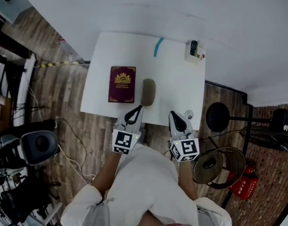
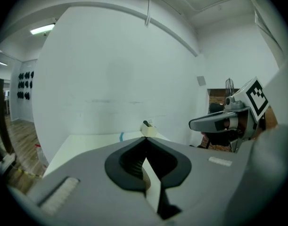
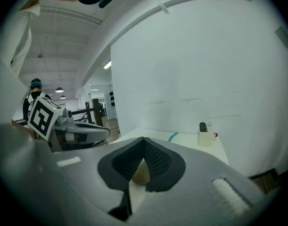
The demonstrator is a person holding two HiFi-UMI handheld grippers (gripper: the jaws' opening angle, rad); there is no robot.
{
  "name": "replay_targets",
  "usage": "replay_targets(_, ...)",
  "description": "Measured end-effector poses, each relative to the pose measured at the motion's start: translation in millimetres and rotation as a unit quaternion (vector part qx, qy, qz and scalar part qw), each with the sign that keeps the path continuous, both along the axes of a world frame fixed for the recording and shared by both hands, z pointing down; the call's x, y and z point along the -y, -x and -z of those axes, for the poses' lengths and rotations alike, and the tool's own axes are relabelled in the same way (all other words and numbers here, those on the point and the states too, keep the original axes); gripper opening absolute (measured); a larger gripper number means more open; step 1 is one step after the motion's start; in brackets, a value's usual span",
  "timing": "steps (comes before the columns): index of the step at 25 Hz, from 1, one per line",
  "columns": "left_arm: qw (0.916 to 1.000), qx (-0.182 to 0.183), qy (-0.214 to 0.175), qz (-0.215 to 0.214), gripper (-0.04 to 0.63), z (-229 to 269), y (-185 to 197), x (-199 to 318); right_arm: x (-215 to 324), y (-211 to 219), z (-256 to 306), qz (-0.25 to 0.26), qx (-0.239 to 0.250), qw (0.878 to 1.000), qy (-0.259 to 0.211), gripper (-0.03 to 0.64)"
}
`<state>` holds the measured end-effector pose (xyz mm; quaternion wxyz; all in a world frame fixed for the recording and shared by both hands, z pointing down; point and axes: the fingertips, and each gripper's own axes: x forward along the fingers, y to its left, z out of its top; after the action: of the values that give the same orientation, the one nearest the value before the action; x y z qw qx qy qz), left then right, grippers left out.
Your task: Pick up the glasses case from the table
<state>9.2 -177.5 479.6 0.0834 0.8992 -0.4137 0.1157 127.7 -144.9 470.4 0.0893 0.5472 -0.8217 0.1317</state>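
Two hand-held tools hovered at the near edge of a white worktop (image 1: 176, 84) set against a white wall, above a wood-plank floor (image 1: 63, 93). The left tool (image 1: 137, 109) pointed across the edge toward the olive-grey glasses case (image 1: 148, 92), which lay flat on the worktop just beyond its tip and untouched. The jaws of that tool were pressed together with nothing between them. The right tool (image 1: 175, 113) hung beside it, a little further right and level with the worktop's front edge. Its jaws likewise met at the tips and gripped nothing.

Immediately left of the case, close but apart from it, lay a maroon booklet (image 1: 122, 84) bearing a gold crest. At the far right corner stood a small white holder (image 1: 194, 51) with a dark remote in it, and a short blue strip (image 1: 158, 46) marked the surface near the back edge. The person's white sleeves filled the bottom of the head view.
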Motion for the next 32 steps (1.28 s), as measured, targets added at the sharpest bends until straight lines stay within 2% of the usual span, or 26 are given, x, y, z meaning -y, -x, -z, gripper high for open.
replay_targets(9,0.9988,0.006,0.047,-0.014,0.018,-37.0,-2.1,43.7,44.6,7.3,-32.5,-0.004,-0.015,0.999,0.042,0.005)
replay_targets(21,0.9933,0.035,0.107,-0.024,0.037,-86.5,-13.2,68.2,64.2,5.7,-65.5,-0.007,-0.025,0.996,0.090,0.005)
replay_targets(32,0.9863,0.067,0.150,0.017,0.077,-121.6,-32.7,78.2,72.0,-2.2,-95.0,0.041,-0.021,0.991,0.124,0.005)
